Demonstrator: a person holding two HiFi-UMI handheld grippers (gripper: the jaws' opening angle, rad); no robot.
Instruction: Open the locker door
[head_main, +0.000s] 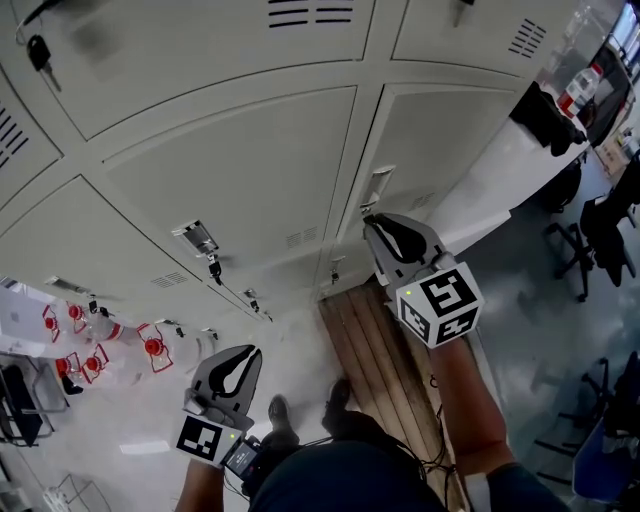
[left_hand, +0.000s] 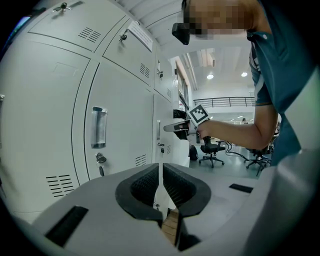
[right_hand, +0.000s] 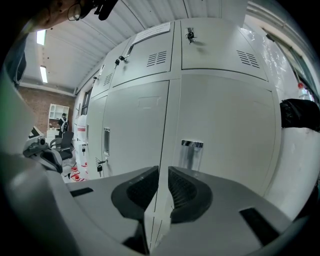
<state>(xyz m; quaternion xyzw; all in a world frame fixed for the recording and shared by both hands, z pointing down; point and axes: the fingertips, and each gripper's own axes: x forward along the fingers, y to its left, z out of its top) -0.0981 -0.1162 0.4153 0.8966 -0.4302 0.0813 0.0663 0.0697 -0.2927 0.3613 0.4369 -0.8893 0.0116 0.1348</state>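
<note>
Left gripper (head_main: 236, 362): jaws pressed together on nothing, held low, well apart from the lockers. Right gripper (head_main: 385, 232): jaws all but touching, likewise empty, raised near the chrome handle (right_hand: 191, 152) of the locker door (right_hand: 227, 115), closed, at the lower right of the bank. Advised for the reach in hand: part the jaws before arrival, line up squarely on the handle, hook one pad behind its lip, pull straight outward.

Wooden boards (head_main: 372, 345) on floor; office chairs (head_main: 598, 232) right; red-marked bottles (head_main: 152, 348) left
</note>
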